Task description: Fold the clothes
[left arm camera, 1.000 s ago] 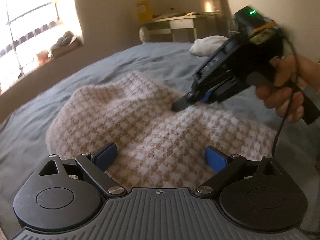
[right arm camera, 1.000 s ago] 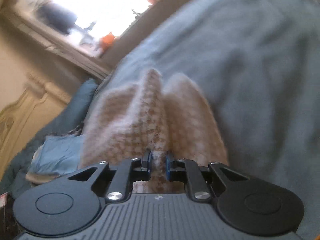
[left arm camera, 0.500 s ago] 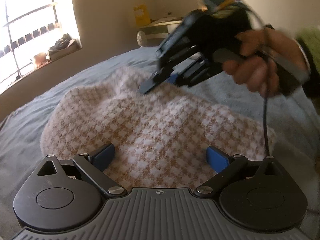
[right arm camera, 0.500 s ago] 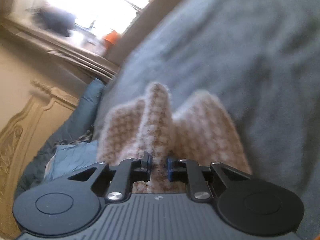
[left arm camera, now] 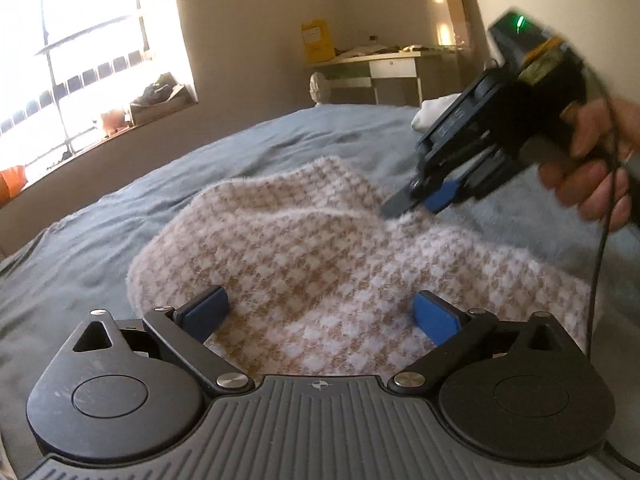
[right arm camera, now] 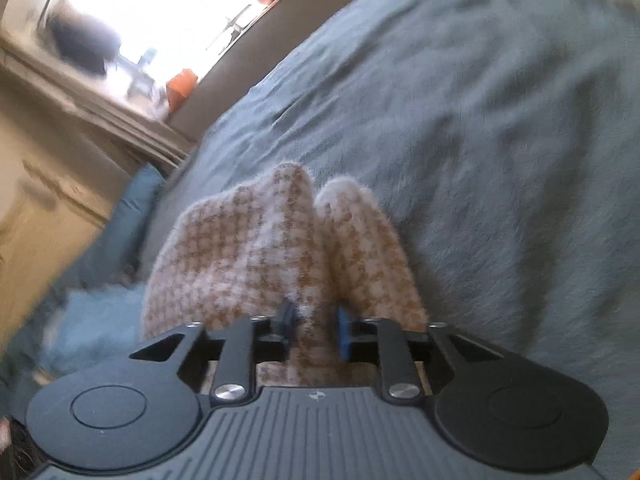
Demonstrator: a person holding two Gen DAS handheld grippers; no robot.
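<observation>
Fuzzy tan-checked knit (left arm camera: 320,256) lay on the grey bed (left arm camera: 120,224). Left view: left gripper (left arm camera: 320,314) hovered over its near edge, jaws apart; the right gripper (left arm camera: 412,204) pinched the far right edge. Right view: jaws clamped on a raised fold.

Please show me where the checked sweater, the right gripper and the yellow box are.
checked sweater (left arm camera: 304,264): left wrist view, middle of the fabric.
right gripper (right arm camera: 314,330): right wrist view, between its fingertips.
yellow box (left arm camera: 318,40): left wrist view, its front face.
</observation>
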